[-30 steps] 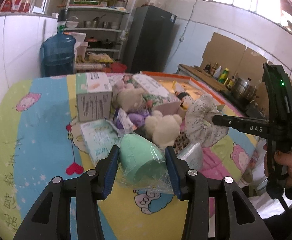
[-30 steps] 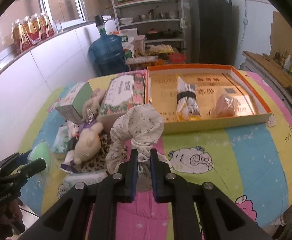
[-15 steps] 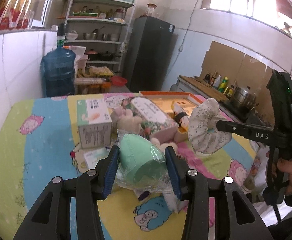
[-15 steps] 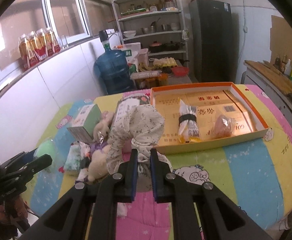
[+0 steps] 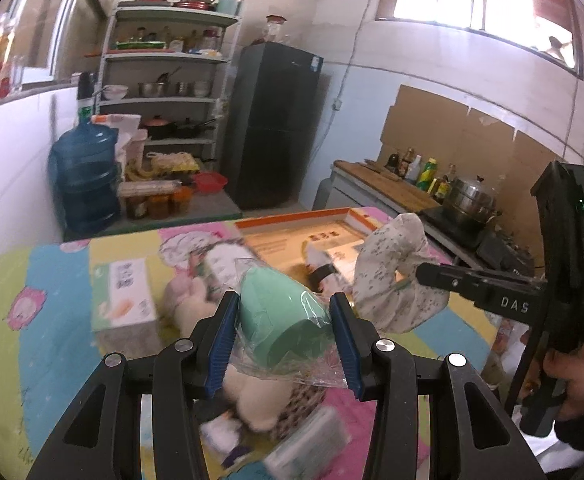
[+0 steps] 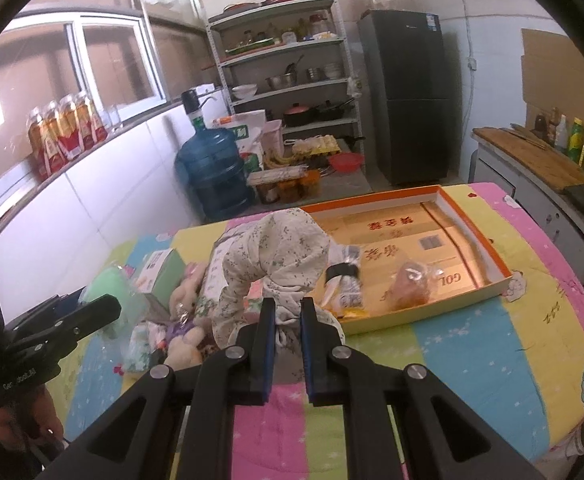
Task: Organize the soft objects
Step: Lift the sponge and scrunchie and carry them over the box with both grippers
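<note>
Two grippers are loaded, and both have risen since a second ago. The left gripper stays clamped on a mint-green soft item in clear plastic wrap, blue pads pressing its sides at a moderate gap. Earlier this item sat low against the pile on the colourful cartoon-print table cover; now it is carried above it, and the box and toys beneath have dropped lower in the left wrist view and blurred. The right gripper has its jaws drawn narrow on a gathered end of the floral cloth bundle. That bundle earlier drooped onto the pile; now it hangs free above the cover, its bulk standing up ahead of the fingers, in front of the near left corner of the orange-rimmed tray. The tray holds the same banded packet and brown wrapped item, unmoved. A green-and-white carton and plush rabbit remain on the cover, left of the bundle. More of the shelving and dark refrigerator is visible than before in both views.
</note>
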`<act>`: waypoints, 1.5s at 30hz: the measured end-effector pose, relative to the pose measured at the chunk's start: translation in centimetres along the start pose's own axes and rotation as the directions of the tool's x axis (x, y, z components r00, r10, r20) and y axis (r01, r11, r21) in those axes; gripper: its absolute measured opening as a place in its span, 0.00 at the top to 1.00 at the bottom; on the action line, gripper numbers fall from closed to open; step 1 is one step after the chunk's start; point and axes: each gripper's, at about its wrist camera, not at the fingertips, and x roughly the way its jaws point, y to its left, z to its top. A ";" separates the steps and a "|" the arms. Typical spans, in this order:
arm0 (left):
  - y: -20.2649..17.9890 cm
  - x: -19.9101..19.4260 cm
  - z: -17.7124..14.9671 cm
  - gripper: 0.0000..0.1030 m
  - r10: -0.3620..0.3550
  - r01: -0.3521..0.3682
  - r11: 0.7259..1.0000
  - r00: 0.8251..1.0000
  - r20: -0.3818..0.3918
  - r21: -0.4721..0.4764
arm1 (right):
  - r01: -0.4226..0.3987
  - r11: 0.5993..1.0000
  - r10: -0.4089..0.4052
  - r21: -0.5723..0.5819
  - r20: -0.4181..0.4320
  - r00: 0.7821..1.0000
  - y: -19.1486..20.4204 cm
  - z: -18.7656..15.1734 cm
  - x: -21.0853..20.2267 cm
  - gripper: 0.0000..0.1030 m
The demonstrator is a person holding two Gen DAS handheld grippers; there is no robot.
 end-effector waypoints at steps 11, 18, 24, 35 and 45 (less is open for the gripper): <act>-3.7 4.7 4.1 0.54 -0.010 0.010 1.000 1.000 -0.009 0.027 | 0.021 0.998 -0.023 0.053 0.047 0.999 -4.8 2.2 -0.2 0.88; -6.0 7.9 5.8 0.54 -0.010 0.010 0.999 1.000 -0.019 0.044 | 0.022 0.997 -0.026 0.077 0.063 0.998 -8.3 3.9 0.6 0.88; -7.2 10.9 6.9 0.54 0.002 0.000 0.999 0.999 -0.038 0.046 | 0.017 0.996 -0.023 0.092 0.068 0.997 -11.3 5.2 1.7 0.88; -8.7 16.9 8.8 0.54 0.034 -0.032 0.999 0.997 -0.069 0.039 | -0.007 0.994 0.000 0.112 0.057 0.998 -16.2 7.3 5.1 0.88; -9.7 23.0 8.9 0.54 0.056 -0.058 0.998 0.991 -0.118 -0.008 | -0.012 0.993 0.012 0.120 0.004 1.000 -19.8 8.2 9.6 0.88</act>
